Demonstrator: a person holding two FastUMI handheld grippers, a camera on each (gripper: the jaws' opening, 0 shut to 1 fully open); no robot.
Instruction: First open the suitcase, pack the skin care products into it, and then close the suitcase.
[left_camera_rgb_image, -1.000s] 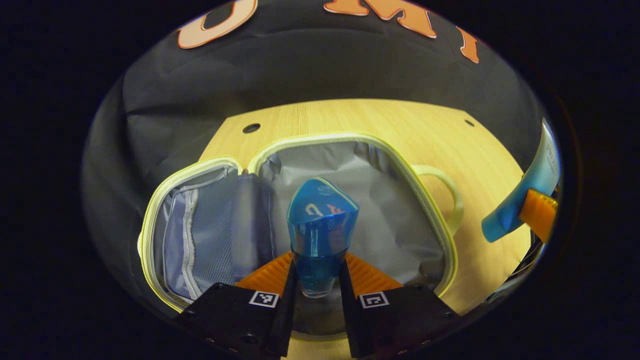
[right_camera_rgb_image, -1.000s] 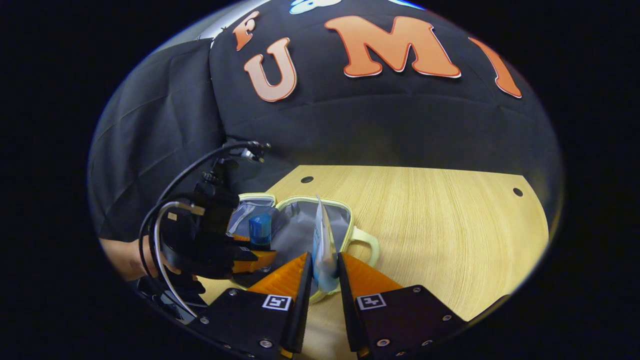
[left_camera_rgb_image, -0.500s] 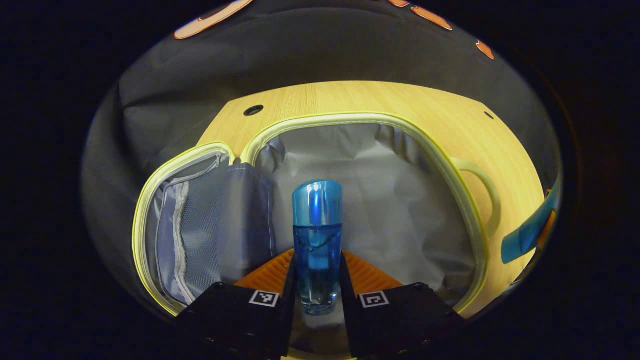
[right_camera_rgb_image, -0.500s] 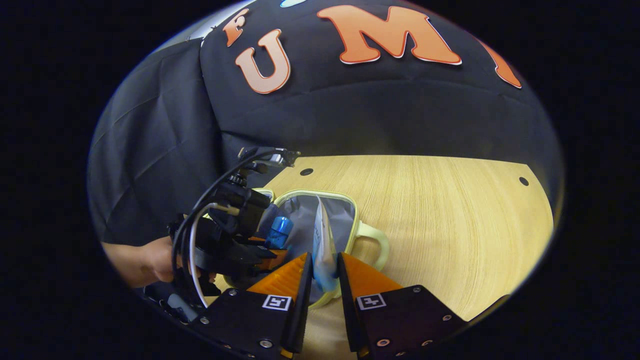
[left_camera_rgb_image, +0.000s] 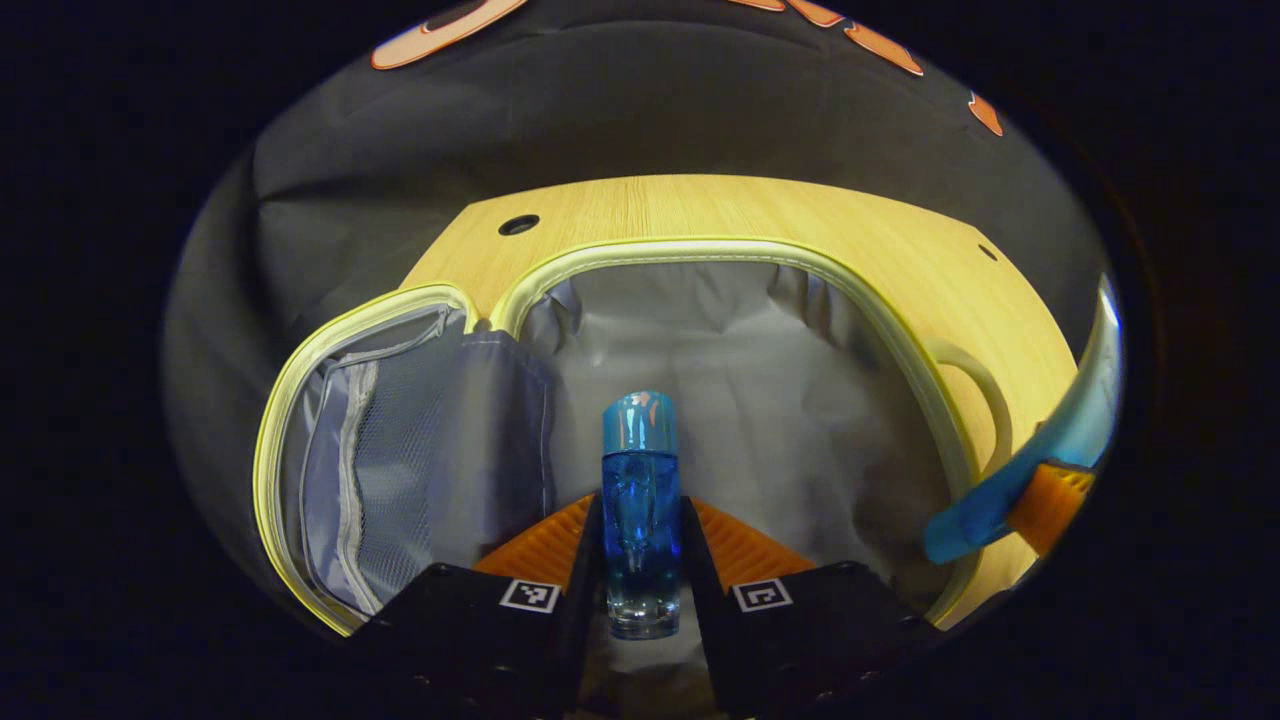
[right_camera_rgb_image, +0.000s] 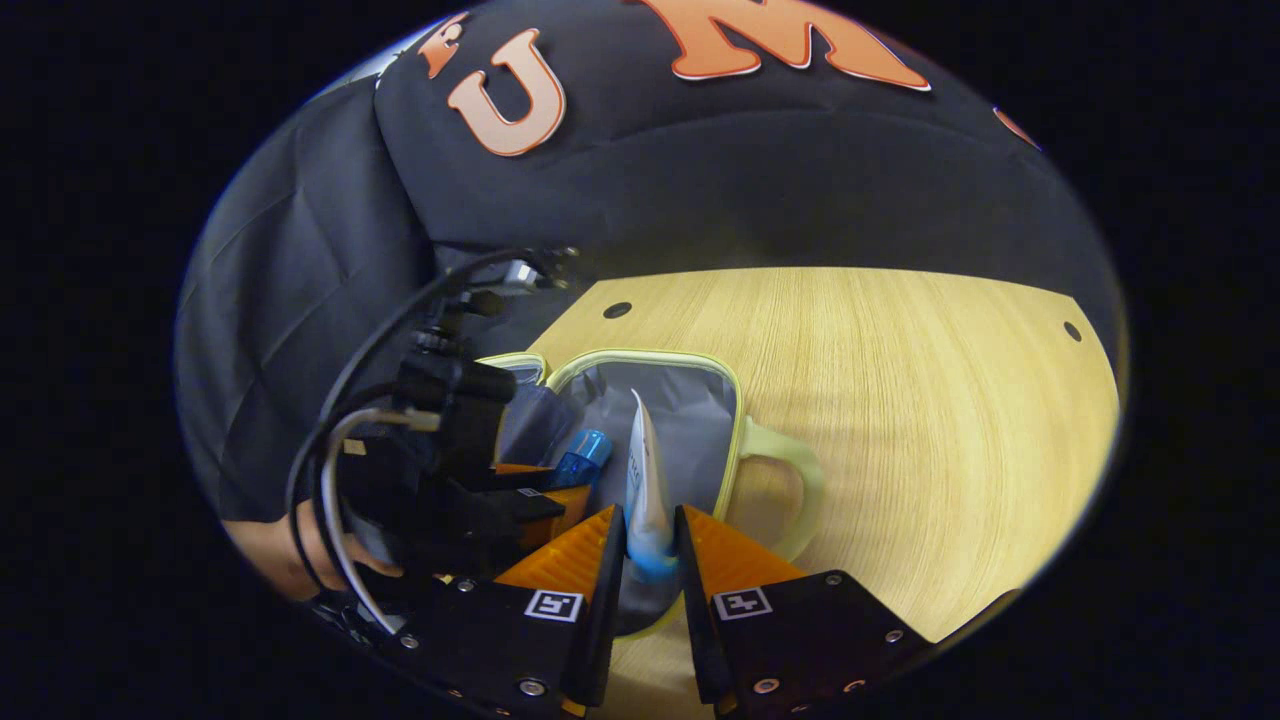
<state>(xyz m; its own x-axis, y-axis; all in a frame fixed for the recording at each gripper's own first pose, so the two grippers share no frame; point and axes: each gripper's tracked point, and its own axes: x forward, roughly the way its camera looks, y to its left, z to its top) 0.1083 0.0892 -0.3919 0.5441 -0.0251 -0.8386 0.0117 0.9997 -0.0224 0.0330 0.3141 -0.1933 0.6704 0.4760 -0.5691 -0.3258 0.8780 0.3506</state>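
Note:
A small suitcase (left_camera_rgb_image: 560, 262) with a pale yellow rim lies open on the wooden table, its grey lining showing and its mesh-pocket lid (left_camera_rgb_image: 370, 450) folded out to the left. My left gripper (left_camera_rgb_image: 642, 545) is shut on a blue bottle (left_camera_rgb_image: 640, 500), held low over the grey lining and pointing away from me. My right gripper (right_camera_rgb_image: 648, 545) is shut on a light blue tube (right_camera_rgb_image: 645, 480), held over the suitcase (right_camera_rgb_image: 735, 400) near its handle (right_camera_rgb_image: 790, 480). In the left gripper view the tube (left_camera_rgb_image: 1040, 450) shows at the right edge. In the right gripper view the left gripper (right_camera_rgb_image: 520, 505) holds the bottle (right_camera_rgb_image: 582, 455).
The wooden table (right_camera_rgb_image: 900, 400) stretches to the right of the suitcase, with small round holes (right_camera_rgb_image: 617, 310) near its far edge. A hand (right_camera_rgb_image: 290, 550) holds the left gripper, with black cables looping above it. Black cloth hangs behind the table.
The left gripper has tilted the blue bottle flatter and lowered it into the suitcase. The right gripper has moved closer over the suitcase with the tube.

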